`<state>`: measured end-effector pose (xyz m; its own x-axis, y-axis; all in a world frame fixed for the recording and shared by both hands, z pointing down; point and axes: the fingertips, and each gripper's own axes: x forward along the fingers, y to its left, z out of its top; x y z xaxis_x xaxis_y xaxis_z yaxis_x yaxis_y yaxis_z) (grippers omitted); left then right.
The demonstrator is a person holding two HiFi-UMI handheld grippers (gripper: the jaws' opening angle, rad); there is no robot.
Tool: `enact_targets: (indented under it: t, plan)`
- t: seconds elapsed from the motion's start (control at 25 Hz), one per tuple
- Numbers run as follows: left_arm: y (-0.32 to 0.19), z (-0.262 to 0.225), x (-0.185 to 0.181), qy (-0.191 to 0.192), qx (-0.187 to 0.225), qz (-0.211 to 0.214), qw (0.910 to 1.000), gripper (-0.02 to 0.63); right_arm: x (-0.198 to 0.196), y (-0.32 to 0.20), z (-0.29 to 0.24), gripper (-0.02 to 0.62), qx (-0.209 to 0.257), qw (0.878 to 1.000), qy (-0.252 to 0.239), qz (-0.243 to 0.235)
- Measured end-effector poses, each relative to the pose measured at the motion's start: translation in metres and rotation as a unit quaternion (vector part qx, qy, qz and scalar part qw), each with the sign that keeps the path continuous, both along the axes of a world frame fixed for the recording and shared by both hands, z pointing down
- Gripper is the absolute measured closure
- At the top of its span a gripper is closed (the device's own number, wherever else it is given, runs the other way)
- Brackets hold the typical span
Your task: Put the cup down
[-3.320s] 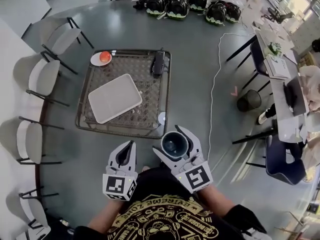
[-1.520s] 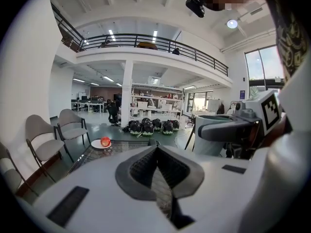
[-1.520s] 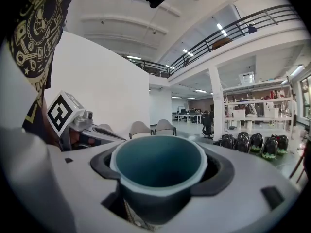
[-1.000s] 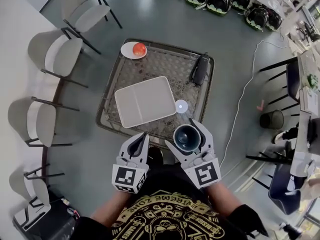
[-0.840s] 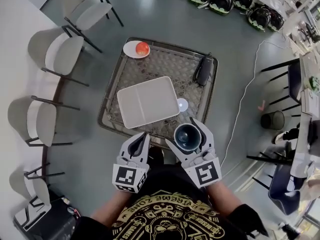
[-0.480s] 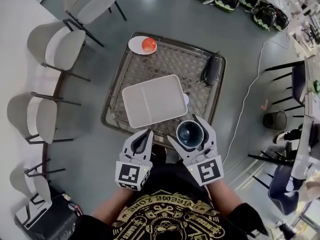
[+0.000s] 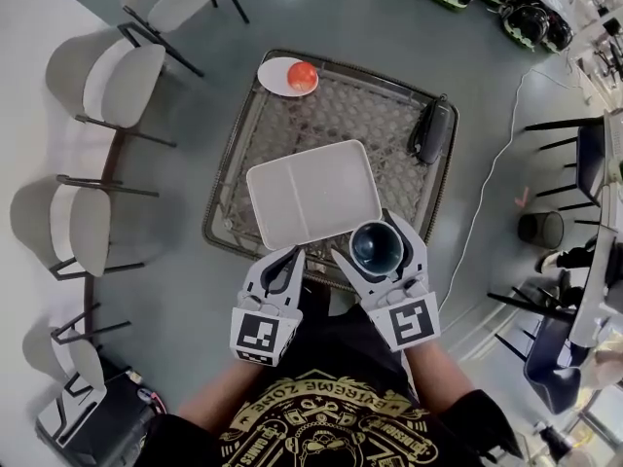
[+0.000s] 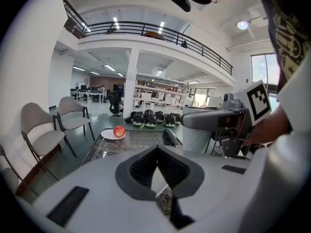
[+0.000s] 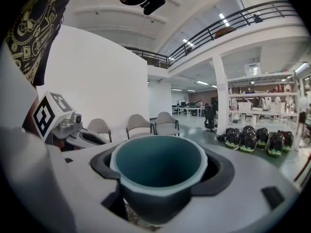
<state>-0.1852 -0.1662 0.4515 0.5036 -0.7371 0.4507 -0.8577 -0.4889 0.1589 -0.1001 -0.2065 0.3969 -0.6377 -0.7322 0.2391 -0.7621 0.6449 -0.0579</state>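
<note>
Teal cup (image 7: 377, 247) sat clamped in your right tool (image 7: 374, 239), its jaws wide around it; your left tool (image 7: 289, 259) was closed and empty. Within the last second you had carried the cup forward over the tabletop's (image 7: 394, 125) near edge, beside the white tray (image 7: 310, 193), so lowering looked next.

You get bright, even white light over the square glass-topped mesh table (image 7: 232, 159), pale sheen on the grey floor (image 7: 321, 17) beyond its far edge, glaring ceiling strip lamps (image 8: 115, 23) above it, fisheye bending around it, black corners in both gripper views, soft shade inside the dark teal round cup (image 9: 158, 171)
</note>
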Motion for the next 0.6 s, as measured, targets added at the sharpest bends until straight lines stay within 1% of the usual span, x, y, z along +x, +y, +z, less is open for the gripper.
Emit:
enact_targets:
  t: [0.28, 0.6]
  plan:
    - [-0.021, 0.014, -0.002, -0.021, 0.001, 0.022, 0.9995, 0.6, -0.008, -0.02, 0.024, 0.221, -0.012, 1.0, -0.007, 0.011]
    - [-0.037, 0.04, -0.016, -0.027, -0.019, 0.01, 0.9994, 0.6, -0.025, -0.044, 0.054, 0.221, -0.026, 1.0, -0.006, 0.004]
